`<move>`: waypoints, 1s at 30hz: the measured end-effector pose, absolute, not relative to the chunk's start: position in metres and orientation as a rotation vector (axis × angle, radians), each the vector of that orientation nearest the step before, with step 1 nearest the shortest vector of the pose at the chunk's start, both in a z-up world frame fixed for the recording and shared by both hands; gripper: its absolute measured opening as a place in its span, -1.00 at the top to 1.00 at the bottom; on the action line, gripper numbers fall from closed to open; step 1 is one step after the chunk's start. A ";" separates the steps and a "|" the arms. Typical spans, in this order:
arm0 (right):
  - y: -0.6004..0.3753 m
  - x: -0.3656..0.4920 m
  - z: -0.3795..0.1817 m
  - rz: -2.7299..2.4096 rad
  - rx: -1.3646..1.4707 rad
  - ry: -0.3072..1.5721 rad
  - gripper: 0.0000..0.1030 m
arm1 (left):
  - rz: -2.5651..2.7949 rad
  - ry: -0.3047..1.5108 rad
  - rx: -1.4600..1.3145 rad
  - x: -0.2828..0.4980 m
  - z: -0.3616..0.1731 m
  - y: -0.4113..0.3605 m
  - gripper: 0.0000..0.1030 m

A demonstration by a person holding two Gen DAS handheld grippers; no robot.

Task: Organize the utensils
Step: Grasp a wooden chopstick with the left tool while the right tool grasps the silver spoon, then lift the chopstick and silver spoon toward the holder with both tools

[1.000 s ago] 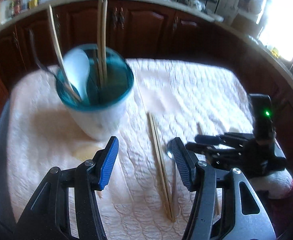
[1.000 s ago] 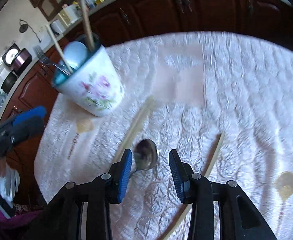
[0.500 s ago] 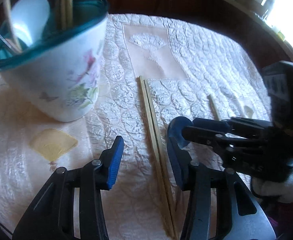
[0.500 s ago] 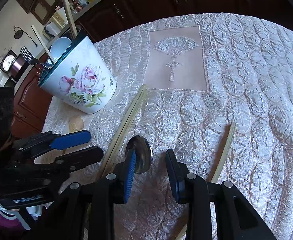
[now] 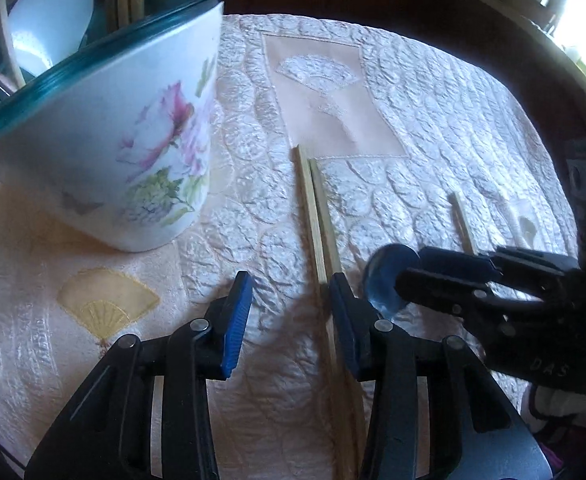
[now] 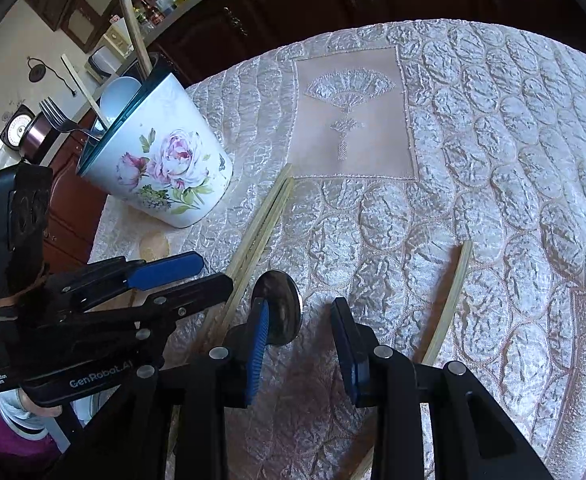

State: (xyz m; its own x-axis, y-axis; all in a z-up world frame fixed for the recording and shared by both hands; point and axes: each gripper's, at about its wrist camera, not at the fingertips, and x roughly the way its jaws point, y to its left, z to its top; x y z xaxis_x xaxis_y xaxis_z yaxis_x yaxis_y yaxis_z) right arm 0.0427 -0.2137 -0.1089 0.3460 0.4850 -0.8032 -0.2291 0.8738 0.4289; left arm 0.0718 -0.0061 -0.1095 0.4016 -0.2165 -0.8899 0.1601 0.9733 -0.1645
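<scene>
Two pale wooden chopsticks (image 5: 319, 216) lie side by side on the quilted cloth, running toward me. My left gripper (image 5: 291, 320) hangs low over the cloth, its jaws closing with only cloth between them. The chopsticks pass just under its right finger (image 5: 345, 328). A metal spoon (image 6: 283, 304) lies to their right. My right gripper (image 6: 303, 342) is open over it, and the spoon bowl sits against the left finger (image 6: 259, 344). The floral cup (image 6: 165, 168) with a teal rim stands at the back left, holding a white spoon, a fork and chopsticks.
A single bamboo stick (image 6: 449, 308) lies right of the right gripper. The cream cloth (image 6: 493, 160) covers a round table, with dark wood cabinets (image 6: 333, 0) behind. The two grippers are close together, the left gripper (image 6: 215, 272) just left of the spoon.
My left gripper has sunk toward the cloth beside the chopsticks and its jaws have narrowed. The right gripper has stayed over the spoon, with its jaws slightly narrower.
</scene>
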 end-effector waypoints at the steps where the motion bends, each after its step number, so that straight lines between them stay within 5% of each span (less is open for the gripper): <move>1: -0.214 0.043 -0.109 0.470 0.261 1.129 0.40 | -0.235 1.137 -0.058 0.074 -0.110 -0.007 0.24; 8: -0.212 0.044 -0.108 0.467 0.257 1.129 0.40 | -0.211 1.149 -0.074 0.081 -0.111 -0.004 0.26; 9: -0.212 0.044 -0.108 0.467 0.259 1.128 0.40 | -0.211 1.148 -0.072 0.081 -0.111 -0.005 0.31; 11: -0.212 0.046 -0.108 0.470 0.266 1.124 0.40 | -0.218 1.143 -0.021 0.077 -0.111 -0.010 0.75; 14: -0.209 0.048 -0.108 0.482 0.271 1.117 0.49 | -0.235 1.131 -0.011 0.070 -0.112 -0.005 0.91; 18: -0.201 0.048 -0.111 0.501 0.248 1.120 0.87 | -0.230 1.152 -0.062 0.055 -0.110 0.015 0.92; 30: -0.174 0.017 -0.114 0.647 0.223 1.201 0.91 | -0.265 1.213 -0.075 -0.013 -0.099 0.049 0.92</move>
State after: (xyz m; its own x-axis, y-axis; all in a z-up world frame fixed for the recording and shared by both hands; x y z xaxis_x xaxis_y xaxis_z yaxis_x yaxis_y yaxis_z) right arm 0.0169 -0.1740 -0.1143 0.2082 0.5736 -0.7923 -0.3455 0.8009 0.4890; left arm -0.0129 0.0486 -0.0988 0.3241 -0.2415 -0.9147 0.1615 0.9668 -0.1980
